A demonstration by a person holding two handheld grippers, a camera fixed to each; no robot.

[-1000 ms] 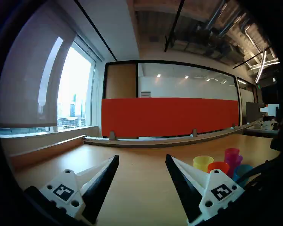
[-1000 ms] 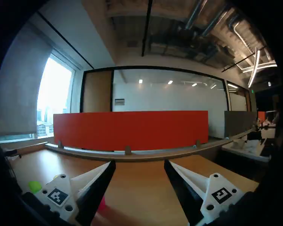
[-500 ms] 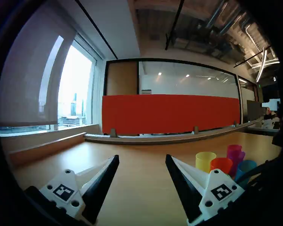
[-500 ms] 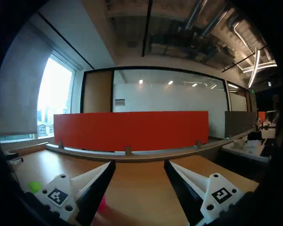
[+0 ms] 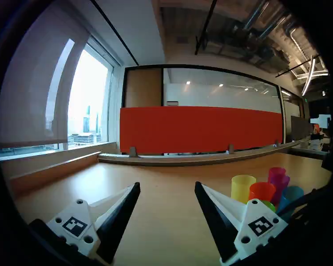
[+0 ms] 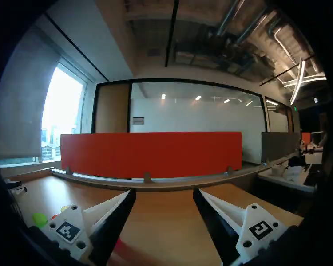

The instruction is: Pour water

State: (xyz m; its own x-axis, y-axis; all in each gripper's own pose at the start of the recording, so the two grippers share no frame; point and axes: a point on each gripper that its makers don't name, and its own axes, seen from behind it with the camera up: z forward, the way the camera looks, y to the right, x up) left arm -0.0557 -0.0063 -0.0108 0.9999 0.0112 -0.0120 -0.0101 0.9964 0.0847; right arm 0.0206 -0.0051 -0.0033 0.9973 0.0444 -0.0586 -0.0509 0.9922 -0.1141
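In the left gripper view my left gripper [image 5: 166,188] is open over the wooden desk [image 5: 166,221], nothing between its fingers. To its right stands a cluster of plastic cups: a yellow cup [image 5: 242,187], an orange cup [image 5: 261,191], a magenta cup [image 5: 277,178], a blue cup [image 5: 291,196] and a green rim [image 5: 268,205], partly hidden behind the right finger. In the right gripper view my right gripper [image 6: 164,195] is open and empty above the desk [image 6: 166,230]. A green cup rim [image 6: 38,218] and a pink patch [image 6: 117,243] peek out beside its left finger.
A red divider panel [image 5: 197,129] runs along the desk's far edge, with a glass wall behind it. A window [image 5: 86,111] and a wooden ledge [image 5: 51,170] lie to the left. A second desk with clutter [image 6: 291,175] stands at the right.
Both views have tilted slightly; the cups in the left gripper view now sit a little higher and show more, including a green rim. Both grippers stay open.
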